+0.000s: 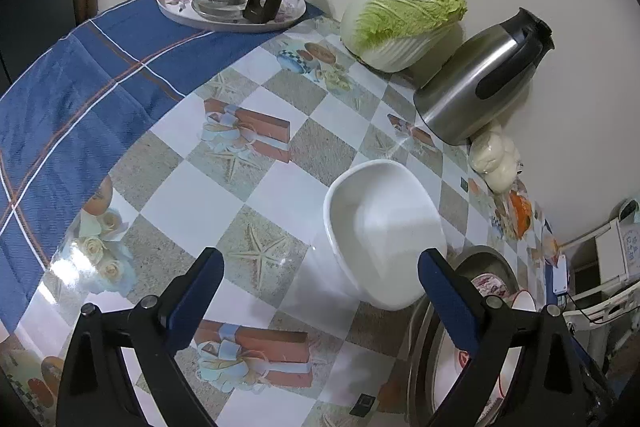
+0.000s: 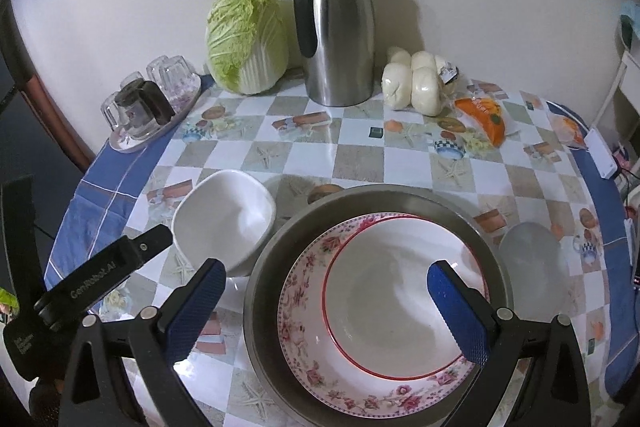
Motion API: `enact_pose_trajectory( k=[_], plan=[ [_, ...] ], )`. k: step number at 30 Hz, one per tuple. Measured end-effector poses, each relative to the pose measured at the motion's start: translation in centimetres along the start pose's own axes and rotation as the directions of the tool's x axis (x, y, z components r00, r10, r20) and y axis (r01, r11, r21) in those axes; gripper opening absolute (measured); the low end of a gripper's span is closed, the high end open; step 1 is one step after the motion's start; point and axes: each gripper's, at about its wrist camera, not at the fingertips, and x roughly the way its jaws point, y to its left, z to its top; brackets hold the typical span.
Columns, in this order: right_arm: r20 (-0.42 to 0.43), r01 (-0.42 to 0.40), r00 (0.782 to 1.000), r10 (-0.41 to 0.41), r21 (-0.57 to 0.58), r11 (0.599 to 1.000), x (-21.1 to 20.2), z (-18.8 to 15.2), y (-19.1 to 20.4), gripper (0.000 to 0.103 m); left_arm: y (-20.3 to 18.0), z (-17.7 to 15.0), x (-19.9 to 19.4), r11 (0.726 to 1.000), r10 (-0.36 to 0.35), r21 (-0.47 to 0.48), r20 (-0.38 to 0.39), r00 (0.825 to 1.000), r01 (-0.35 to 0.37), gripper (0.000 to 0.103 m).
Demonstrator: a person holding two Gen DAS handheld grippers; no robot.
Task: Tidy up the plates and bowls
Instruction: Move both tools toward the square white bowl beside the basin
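Observation:
A white square bowl [image 1: 384, 227] [image 2: 224, 219] stands empty on the checked tablecloth. My left gripper [image 1: 320, 259] is open just short of it, the right finger near the bowl's near rim. To the bowl's right lies a round steel dish [image 2: 360, 197] [image 1: 420, 343]. It holds a flower-rimmed plate [image 2: 304, 347] with a red-rimmed white bowl [image 2: 400, 307] stacked inside. My right gripper [image 2: 326, 269] hovers open over this stack, with nothing between its fingers. In the right wrist view, one black finger of the left gripper [image 2: 152, 241] shows beside the square bowl.
Along the wall stand a cabbage [image 2: 248, 39], a steel jug [image 2: 340, 35], bagged white buns [image 2: 416, 79] and an orange packet [image 2: 484, 117]. A tray [image 1: 232, 21] with a glass pot and glasses sits on blue cloth. A grey translucent bowl [image 2: 528, 247] lies right of the steel dish.

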Motion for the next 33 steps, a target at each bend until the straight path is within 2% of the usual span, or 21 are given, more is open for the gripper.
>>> enact_pose_trajectory(
  k=[17, 29, 33],
  plan=[
    [-0.052, 0.062, 0.997, -0.063, -0.01, 0.998, 0.9, 2.5, 0.8, 0.102, -0.1, 0.7, 0.7, 1.0, 0.012, -0.006, -0.018, 1.0, -0.012, 0.098],
    [-0.062, 0.127, 0.989, -0.133, -0.092, 0.988, 1.5, 4.4, 2.5, 0.102, 0.0, 1.3, 1.5, 1.0, -0.002, -0.023, -0.025, 1.0, 0.002, 0.097],
    [-0.067, 0.12, 0.99, -0.128, -0.111, 0.987, 2.2, 5.1, 3.2, 0.102, 0.1, 1.3, 1.9, 0.999, -0.003, -0.032, -0.034, 0.999, 0.002, 0.097]
  ],
)
